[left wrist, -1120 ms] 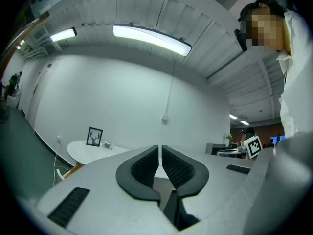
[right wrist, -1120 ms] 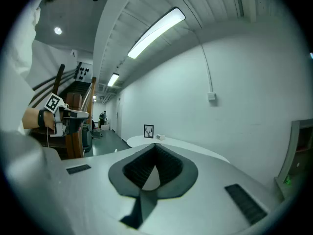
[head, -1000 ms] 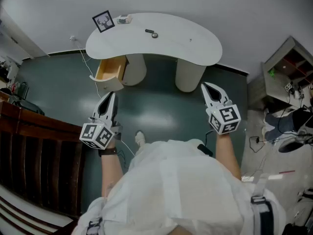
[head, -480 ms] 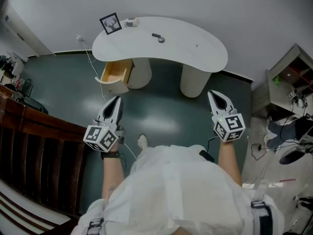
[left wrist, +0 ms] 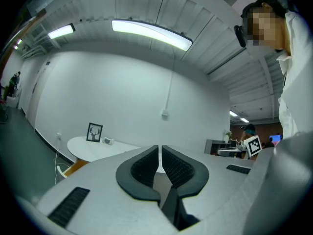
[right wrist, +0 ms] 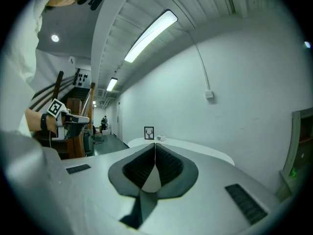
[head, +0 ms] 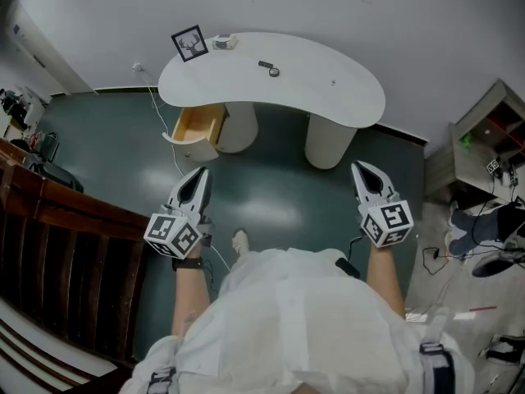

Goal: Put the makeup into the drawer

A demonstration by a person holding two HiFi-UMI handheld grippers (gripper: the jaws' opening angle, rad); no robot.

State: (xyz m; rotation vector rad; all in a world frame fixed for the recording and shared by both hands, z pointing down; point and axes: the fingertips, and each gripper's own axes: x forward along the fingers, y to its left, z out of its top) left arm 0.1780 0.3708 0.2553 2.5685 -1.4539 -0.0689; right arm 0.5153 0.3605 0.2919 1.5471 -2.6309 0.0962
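The room is bright. Long lamps on the ceiling shine white in the left gripper view. One more lamp strip glows in the right gripper view. In the head view the green floor has a pale shiny patch near the table's front edge. The white table is very bright on top, with dark shade under it. All the pictures look round and bent, with black corners. Up close, the left gripper and right gripper look soft and fuzzy.
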